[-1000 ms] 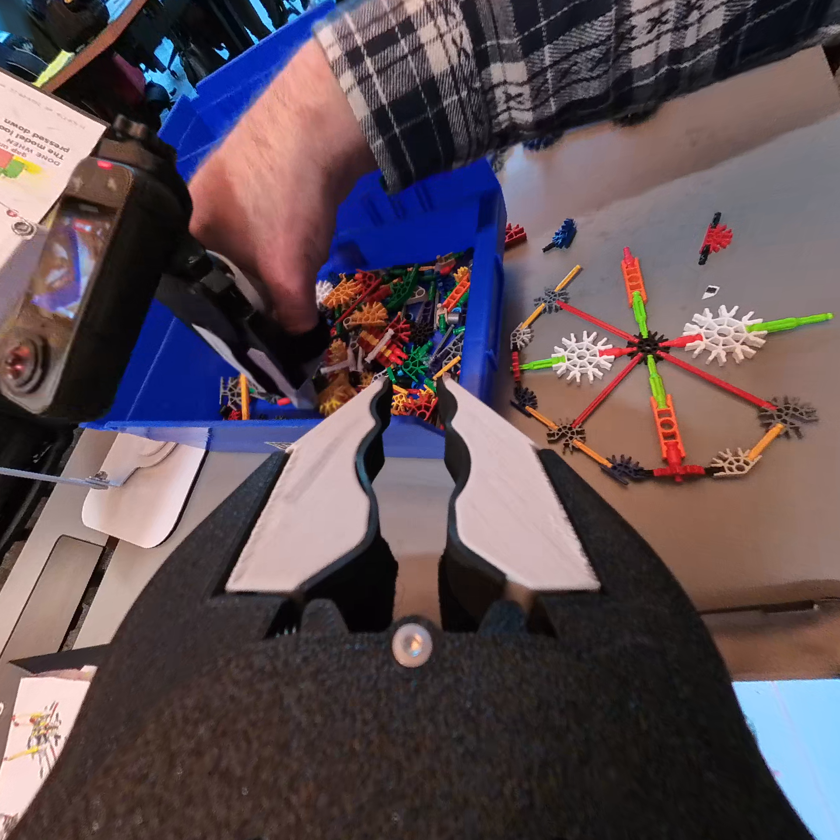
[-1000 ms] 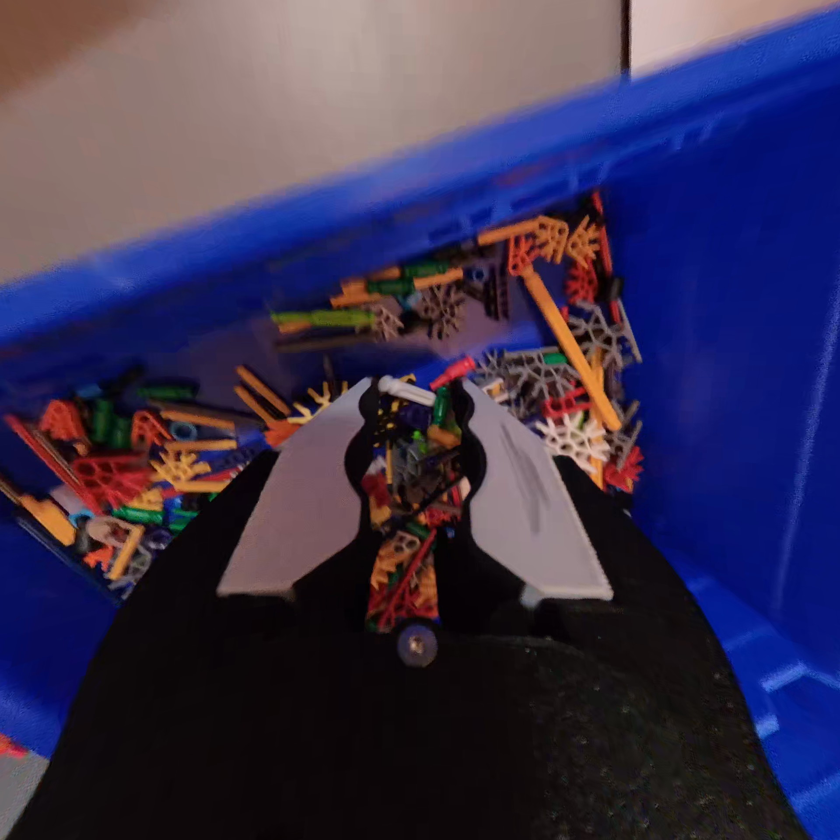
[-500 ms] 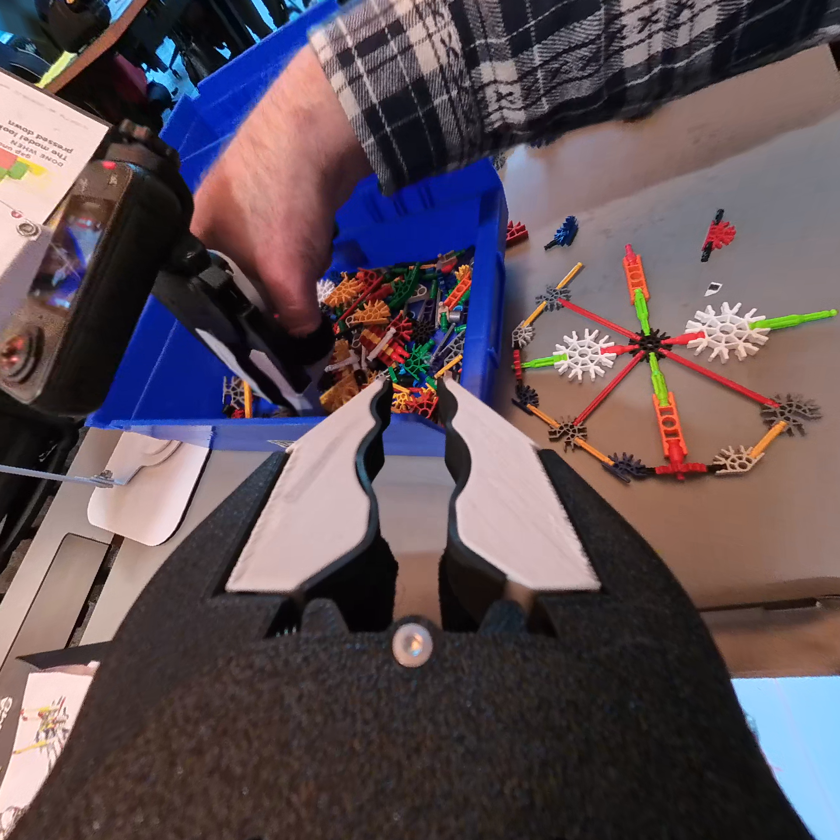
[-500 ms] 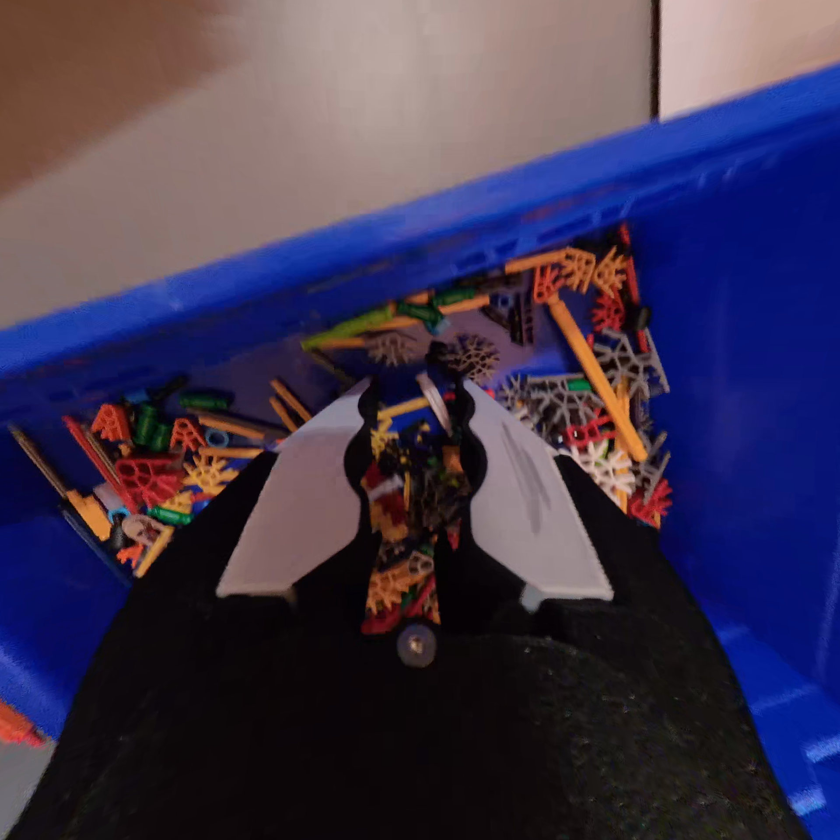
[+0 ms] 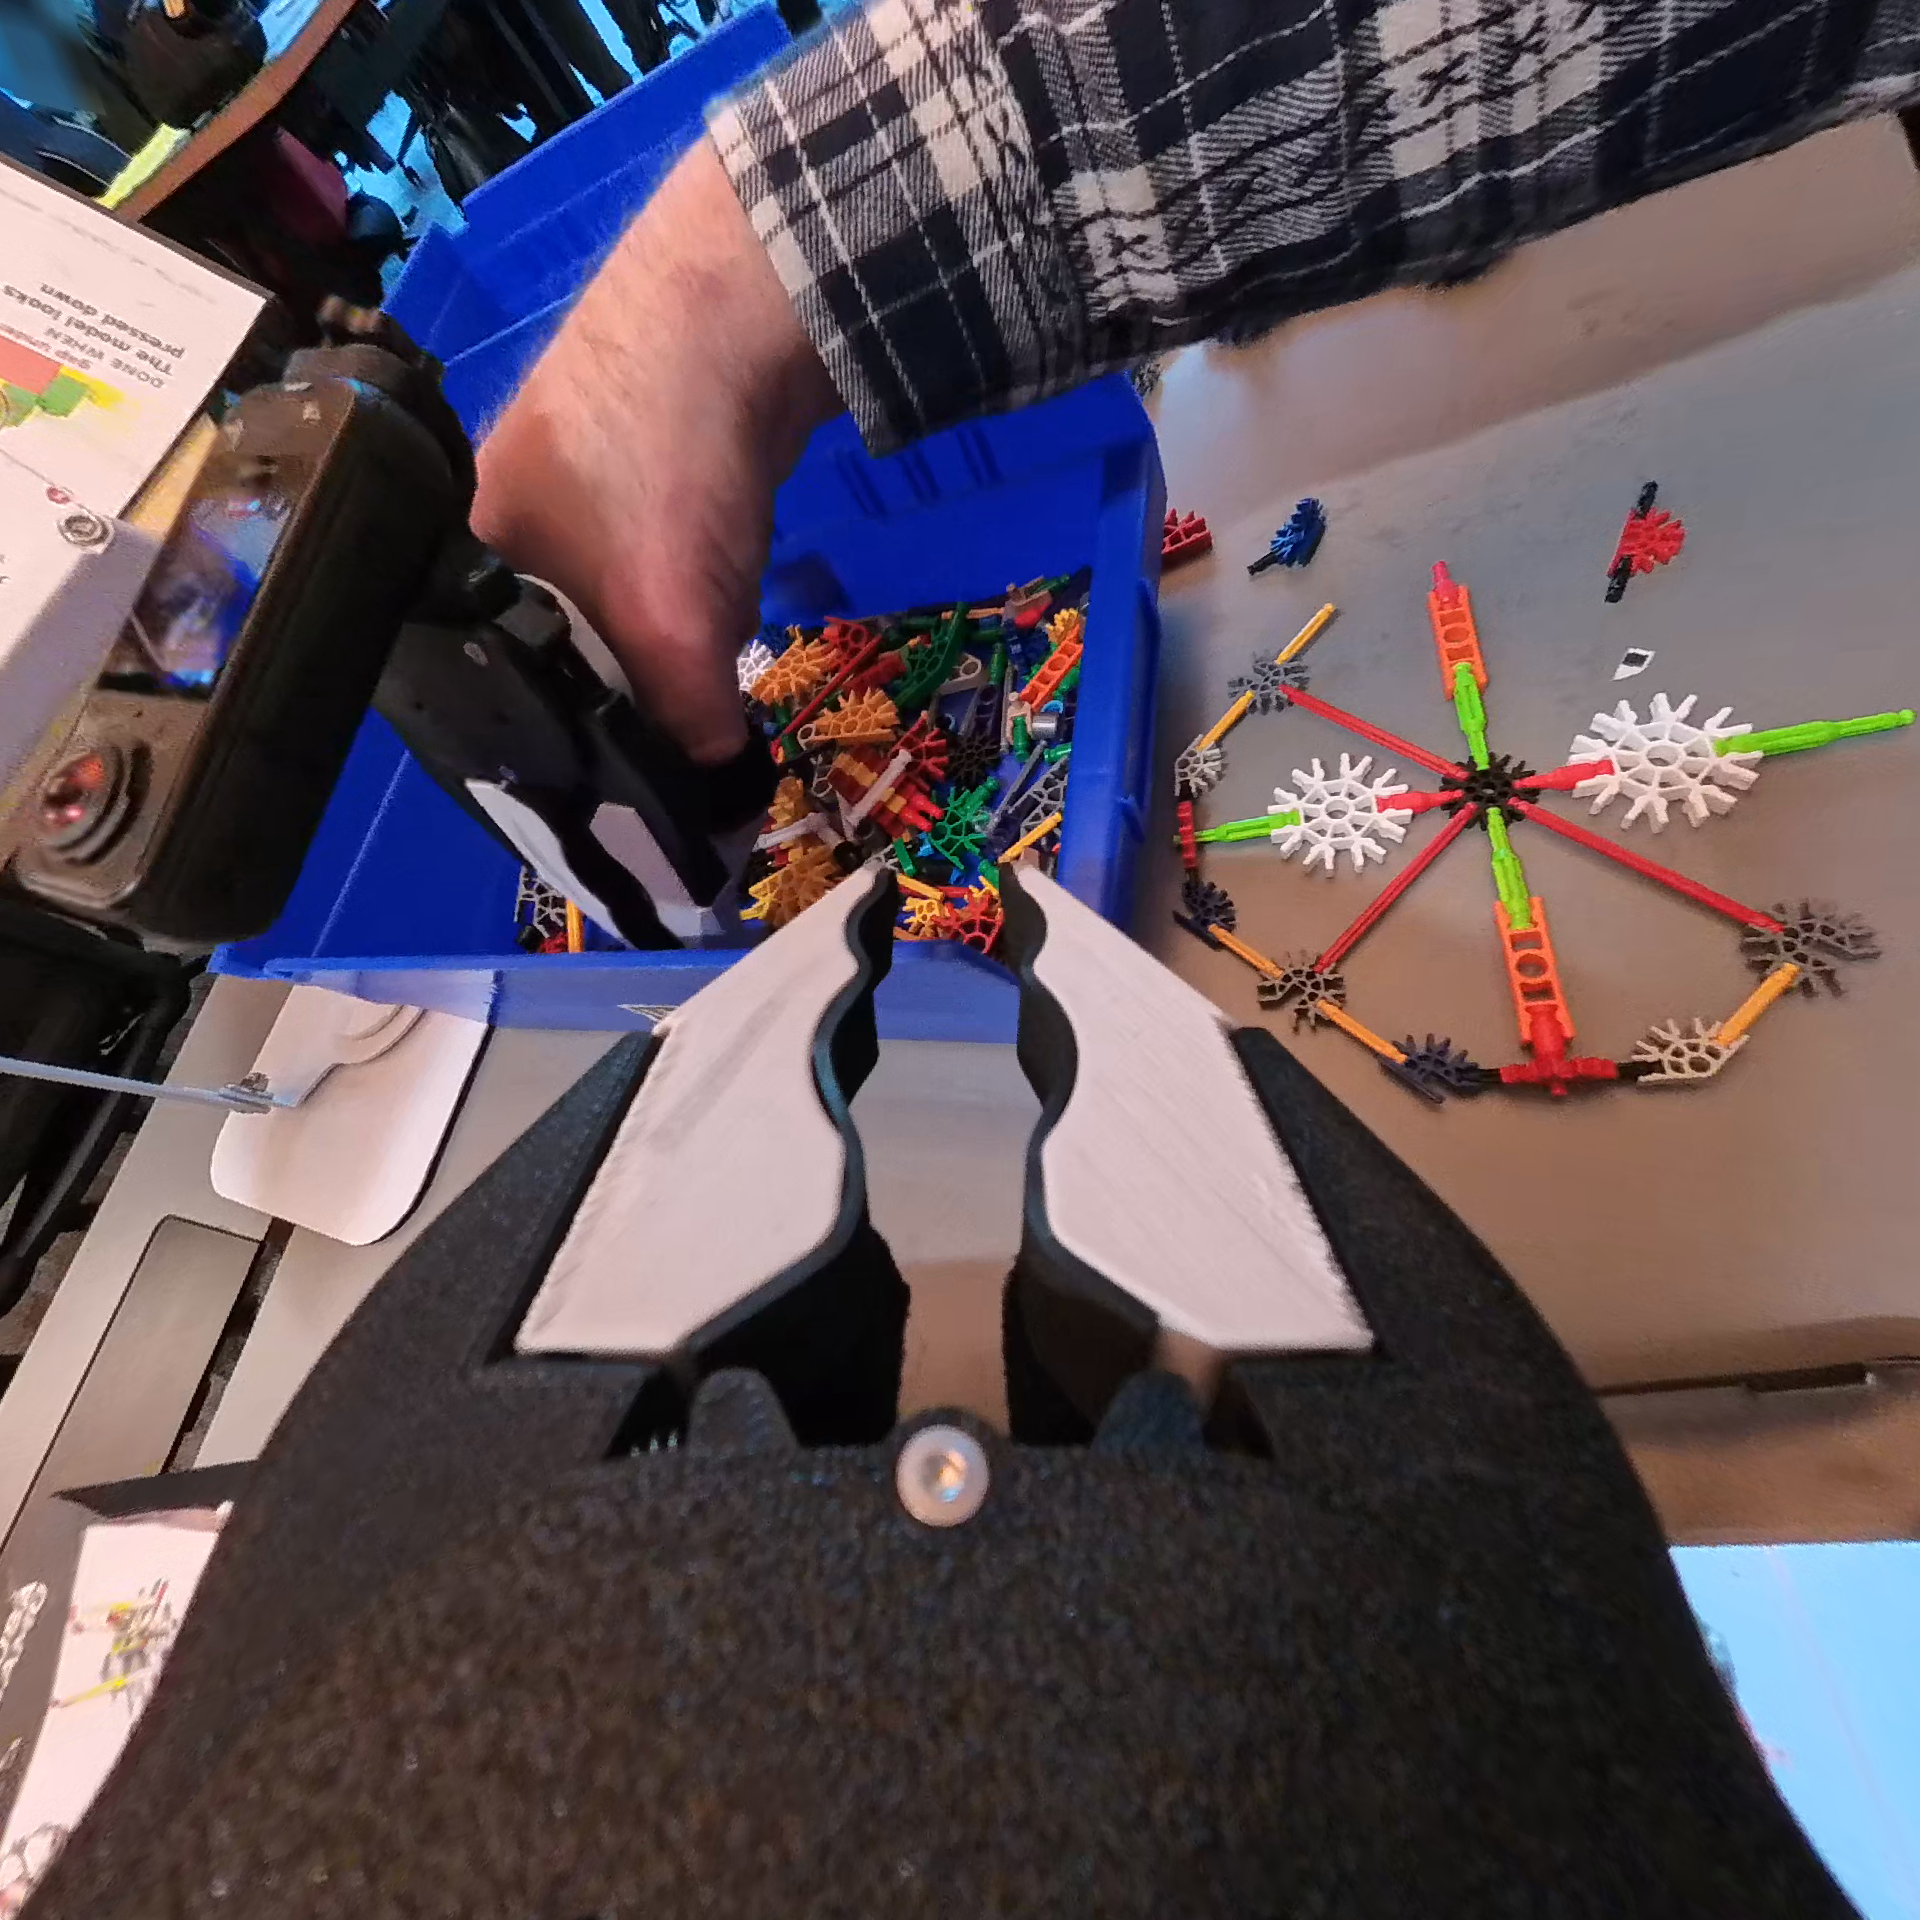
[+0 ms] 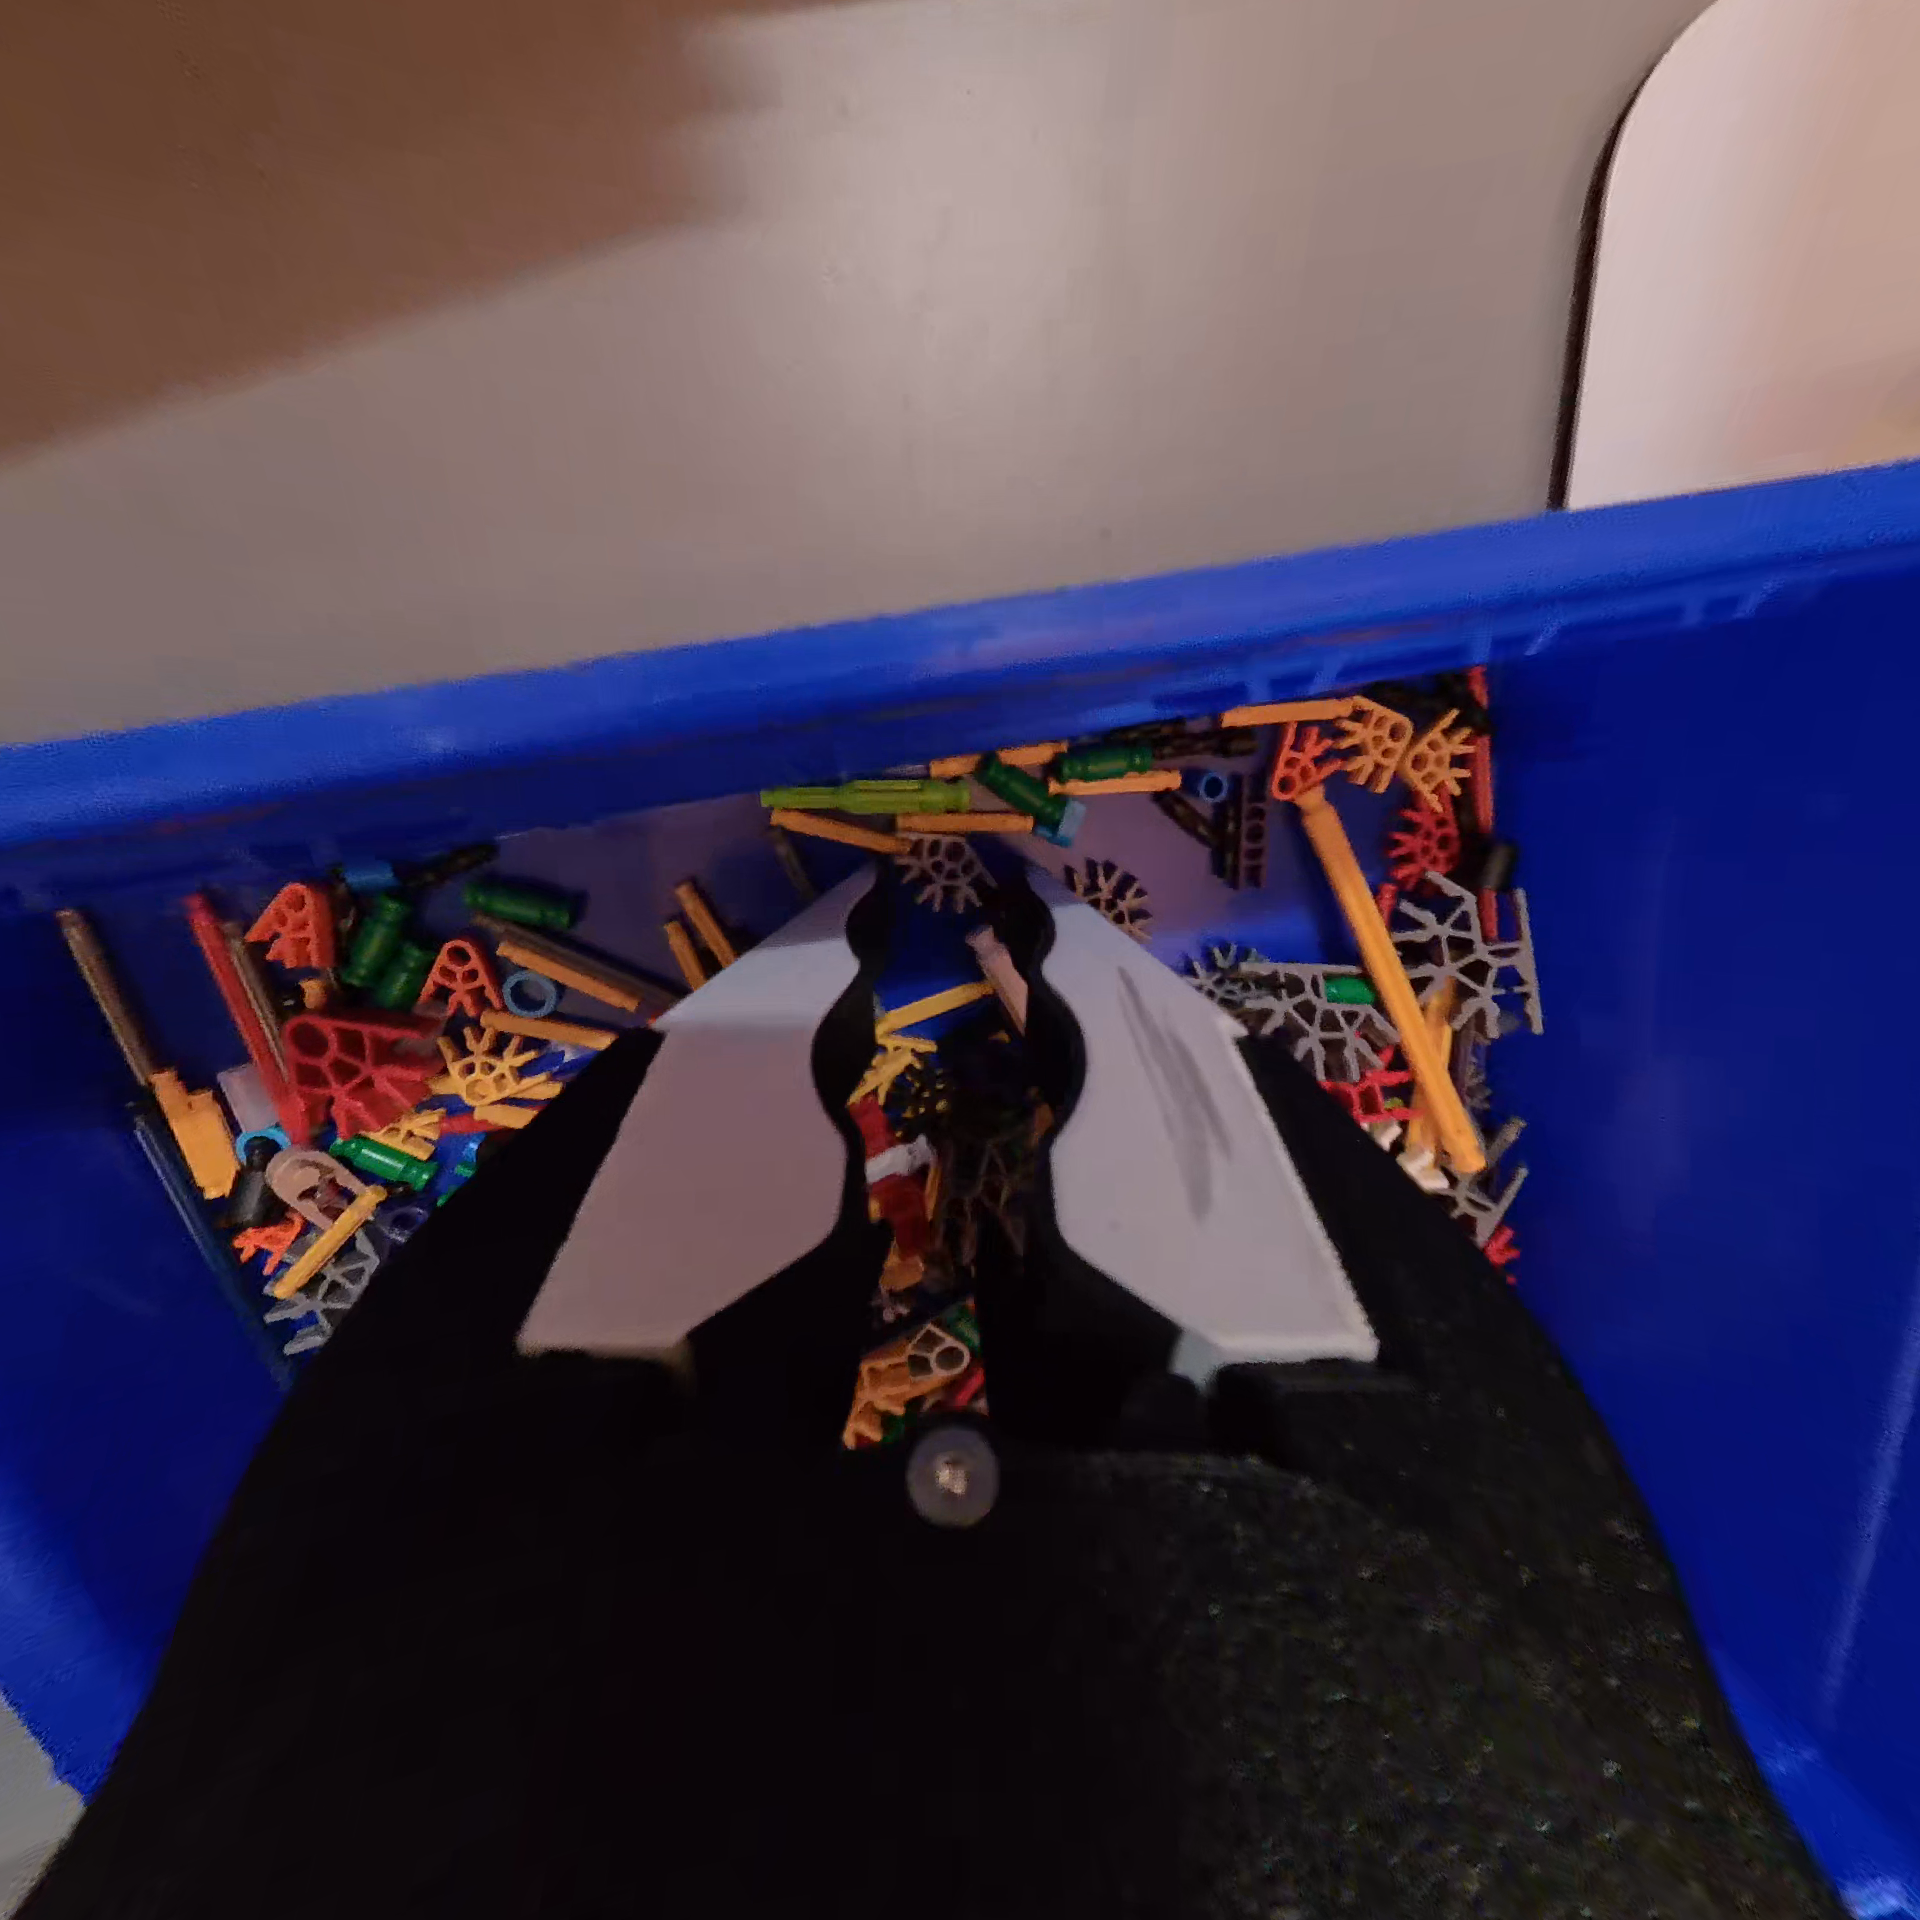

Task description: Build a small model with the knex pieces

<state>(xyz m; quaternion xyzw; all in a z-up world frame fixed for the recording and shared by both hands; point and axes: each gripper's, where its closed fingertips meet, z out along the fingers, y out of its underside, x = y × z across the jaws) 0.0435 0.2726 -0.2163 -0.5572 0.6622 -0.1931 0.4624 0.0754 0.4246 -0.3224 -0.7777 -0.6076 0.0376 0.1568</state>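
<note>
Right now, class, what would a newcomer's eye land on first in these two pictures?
The blue bin, heaped with colourful construction pieces, with the right claw dipped inside it. Beside it on the table lies a flat spoked wheel model, while the left claw hangs open at the bin's near edge.

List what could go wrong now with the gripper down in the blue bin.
The pale rod sits against one finger near the right gripper's tips, so it may slip out. Tangled pieces in the blue bin could snag and lift along. The sleeve hangs near the flat wheel model and might brush it.
</note>
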